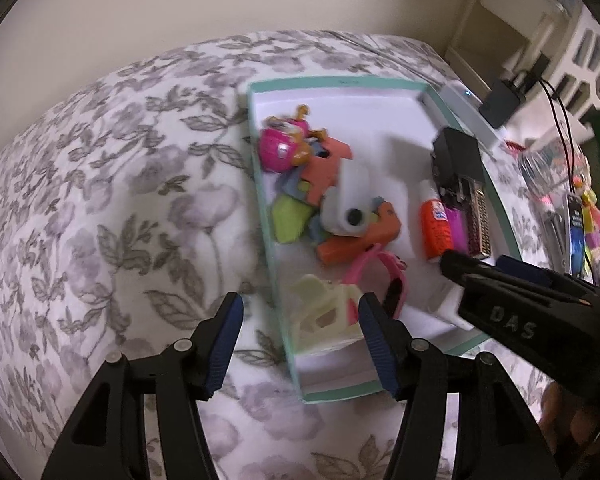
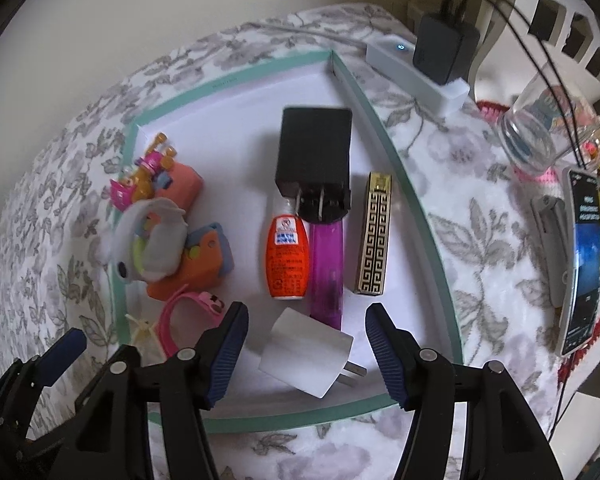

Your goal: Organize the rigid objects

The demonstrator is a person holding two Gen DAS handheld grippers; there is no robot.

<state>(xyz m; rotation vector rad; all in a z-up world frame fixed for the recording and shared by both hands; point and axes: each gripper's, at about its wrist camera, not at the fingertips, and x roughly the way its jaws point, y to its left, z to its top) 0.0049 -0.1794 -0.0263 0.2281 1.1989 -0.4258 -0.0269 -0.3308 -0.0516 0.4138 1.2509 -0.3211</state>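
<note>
A white tray with a teal rim lies on a floral bedspread. Lined up in its right half are a black adapter, an orange bottle, a purple lighter and a gold patterned case. My right gripper is open around a white plug that rests on the tray floor, with the pads clear of it. Toys are piled in the left half. My left gripper stands open over a cream plastic toy at the tray's near left edge, without touching it.
Right of the tray lie a white power strip with a black charger and cables, a glass jar, a phone and a metal clip. A wall stands behind the bed. Bare bedspread spreads out to the left.
</note>
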